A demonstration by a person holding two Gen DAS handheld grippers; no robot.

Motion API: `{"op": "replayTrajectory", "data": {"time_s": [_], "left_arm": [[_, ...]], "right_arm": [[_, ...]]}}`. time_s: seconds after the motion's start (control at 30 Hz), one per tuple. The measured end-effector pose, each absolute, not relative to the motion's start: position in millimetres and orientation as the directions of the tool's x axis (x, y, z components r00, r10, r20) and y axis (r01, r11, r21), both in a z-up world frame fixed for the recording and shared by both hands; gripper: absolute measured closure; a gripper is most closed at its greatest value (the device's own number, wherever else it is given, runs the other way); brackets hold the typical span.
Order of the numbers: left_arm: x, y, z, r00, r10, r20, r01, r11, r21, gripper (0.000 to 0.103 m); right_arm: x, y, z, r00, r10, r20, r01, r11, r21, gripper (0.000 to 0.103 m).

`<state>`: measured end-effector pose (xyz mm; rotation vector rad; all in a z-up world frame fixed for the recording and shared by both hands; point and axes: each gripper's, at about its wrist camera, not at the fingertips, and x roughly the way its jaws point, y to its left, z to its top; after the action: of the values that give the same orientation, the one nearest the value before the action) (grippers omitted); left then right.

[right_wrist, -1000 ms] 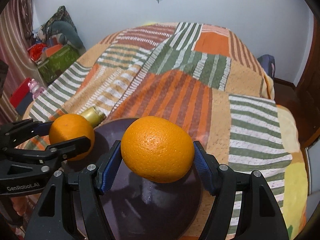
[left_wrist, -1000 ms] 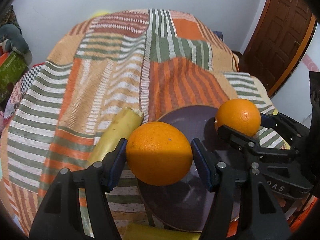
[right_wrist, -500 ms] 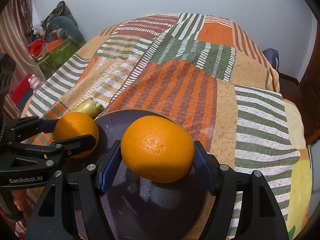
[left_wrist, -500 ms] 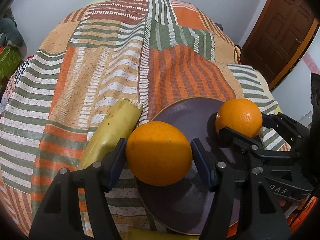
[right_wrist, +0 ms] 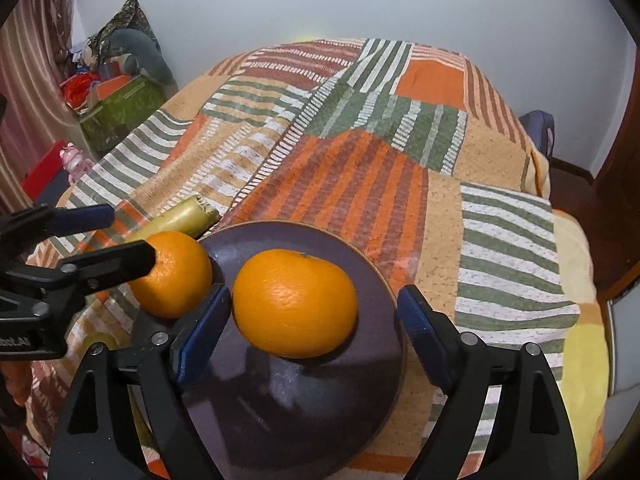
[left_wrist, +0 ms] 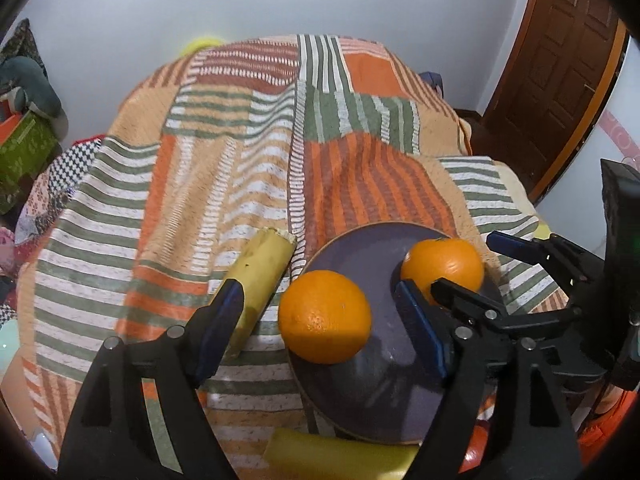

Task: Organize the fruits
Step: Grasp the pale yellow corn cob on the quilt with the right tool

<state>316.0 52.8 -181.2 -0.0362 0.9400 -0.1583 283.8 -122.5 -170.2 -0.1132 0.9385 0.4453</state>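
Note:
Two oranges lie on a dark purple plate [left_wrist: 380,396] on the striped bedspread. In the left wrist view, the left orange [left_wrist: 324,317] sits at the plate's left rim between the spread fingers of my open left gripper [left_wrist: 320,320]. The right orange [left_wrist: 442,269] lies farther right, between the fingers of my open right gripper [left_wrist: 464,264]. In the right wrist view, the right orange [right_wrist: 295,302] rests on the plate [right_wrist: 288,412] inside my open right gripper [right_wrist: 316,324], with the left orange [right_wrist: 176,274] and left gripper [right_wrist: 100,236] beside it.
A yellow banana [left_wrist: 256,280] lies on the bedspread just left of the plate, also in the right wrist view [right_wrist: 180,218]. Another yellow fruit [left_wrist: 336,456] lies at the plate's near edge. A wooden door [left_wrist: 560,52] stands at right; boxes and clutter [right_wrist: 116,100] at left.
Both grippers opened and let go of their oranges, which now rest on the plate. Both grippers also drew back and up a little.

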Motion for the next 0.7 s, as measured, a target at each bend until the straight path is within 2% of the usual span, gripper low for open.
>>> {"op": "replayTrajectory", "data": {"time_s": [0.37, 0.7], "left_arm": [[260.1, 74.8, -143.4, 0.661, -0.121, -0.741, 0.084, 0.993, -0.088, 0.017], [206.9, 116.1, -148.5, 0.660, -0.074, -0.747, 0.002, 0.995, -0.098, 0.014]], "right_arm": [[254.4, -118.2, -139.6, 0.553, 0.335, -0.763, -0.441, 0.895, 0.073, 0.020], [210.7, -91.9, -129.4, 0.528, 0.394, -0.752, -0.521, 0.850, 0.080, 0.015]]}}
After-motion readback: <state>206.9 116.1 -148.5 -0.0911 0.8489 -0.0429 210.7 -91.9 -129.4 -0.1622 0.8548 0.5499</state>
